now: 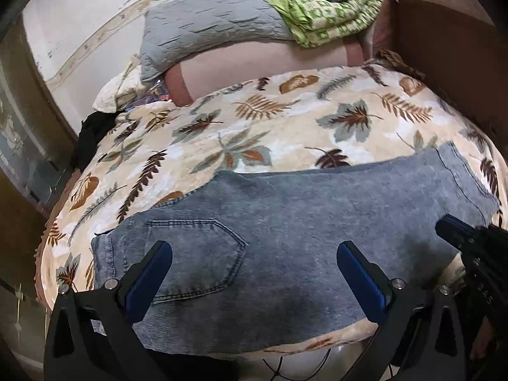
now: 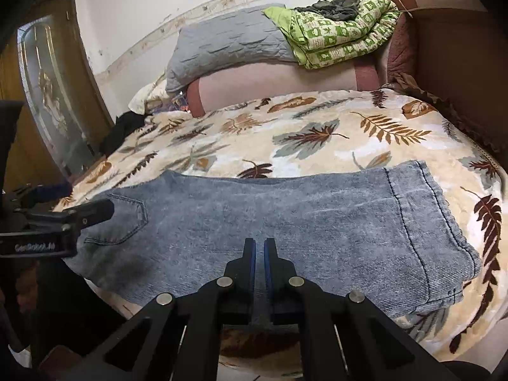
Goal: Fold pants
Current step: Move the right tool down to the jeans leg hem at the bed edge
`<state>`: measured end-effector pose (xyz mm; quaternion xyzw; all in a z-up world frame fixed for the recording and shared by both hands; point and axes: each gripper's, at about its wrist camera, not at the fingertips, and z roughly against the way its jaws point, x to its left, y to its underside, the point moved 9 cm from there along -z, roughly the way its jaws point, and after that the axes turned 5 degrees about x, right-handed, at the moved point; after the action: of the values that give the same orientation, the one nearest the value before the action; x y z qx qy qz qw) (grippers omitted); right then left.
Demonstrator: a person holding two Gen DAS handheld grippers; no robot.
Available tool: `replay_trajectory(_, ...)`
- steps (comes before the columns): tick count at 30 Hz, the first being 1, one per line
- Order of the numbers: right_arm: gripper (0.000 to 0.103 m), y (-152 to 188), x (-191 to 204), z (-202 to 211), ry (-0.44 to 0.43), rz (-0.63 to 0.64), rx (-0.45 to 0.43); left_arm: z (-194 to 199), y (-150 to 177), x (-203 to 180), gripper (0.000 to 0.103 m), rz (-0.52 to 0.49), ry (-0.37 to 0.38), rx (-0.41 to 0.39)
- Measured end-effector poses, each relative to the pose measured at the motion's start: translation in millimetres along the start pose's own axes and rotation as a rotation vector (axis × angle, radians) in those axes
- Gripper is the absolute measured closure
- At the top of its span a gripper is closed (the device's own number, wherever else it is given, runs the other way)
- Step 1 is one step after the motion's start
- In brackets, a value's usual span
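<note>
Denim pants (image 1: pixel 285 222) lie flat across the near part of a bed, on a leaf-print blanket (image 1: pixel 254 120) in cream, brown and grey-blue. They look folded lengthwise, with a back pocket (image 1: pixel 197 254) at the left end and the stitched hems (image 2: pixel 428 222) at the right end. The near edge of the pants runs close to the edge of the bed.

The left tongs (image 1: pixel 254 254) are spread wide, their 2 blue-padded fingers (image 1: pixel 152 273) standing over the pocket end of the denim with nothing between them; whether the tips touch the cloth cannot be told. The right tongs (image 2: pixel 259 254) are pressed together, with only a thin slit showing between the blue pads. They sit at the near edge of the pants around the middle of the length; whether a bit of denim is caught between the pads cannot be told from these views. From the left wrist view the right tongs show at the right border, tip over the denim's lower right part.

Behind the blanket a pink bolster (image 2: pixel 279 85) lies across the bed. On it rest a grey quilted pillow (image 2: pixel 228 44) and a folded green patterned quilt (image 2: pixel 343 38) with a dark garment (image 2: pixel 333 6) on top. A black cloth (image 2: pixel 120 130) lies at the bed's far left, beside a wooden door with a frosted glass panel (image 2: pixel 47 95).
</note>
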<state>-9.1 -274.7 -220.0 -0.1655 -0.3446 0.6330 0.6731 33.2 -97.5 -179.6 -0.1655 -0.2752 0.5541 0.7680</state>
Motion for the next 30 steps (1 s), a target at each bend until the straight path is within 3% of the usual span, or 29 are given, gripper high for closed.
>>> replay_trajectory(10,0.096,0,-10,-4,0.047,-0.027,0.021,-1,5,-19,0.0,-0.054,0.005,0.018)
replay_trajectory(25,0.096,1,-4,-11,0.087,0.019,0.042,-7,9,-16,0.0,-0.042,0.011,0.034)
replay_trajectory(30,0.096,-2,-26,-2,0.073,-0.068,0.025,-16,14,-14,0.0,-0.031,0.013,0.051)
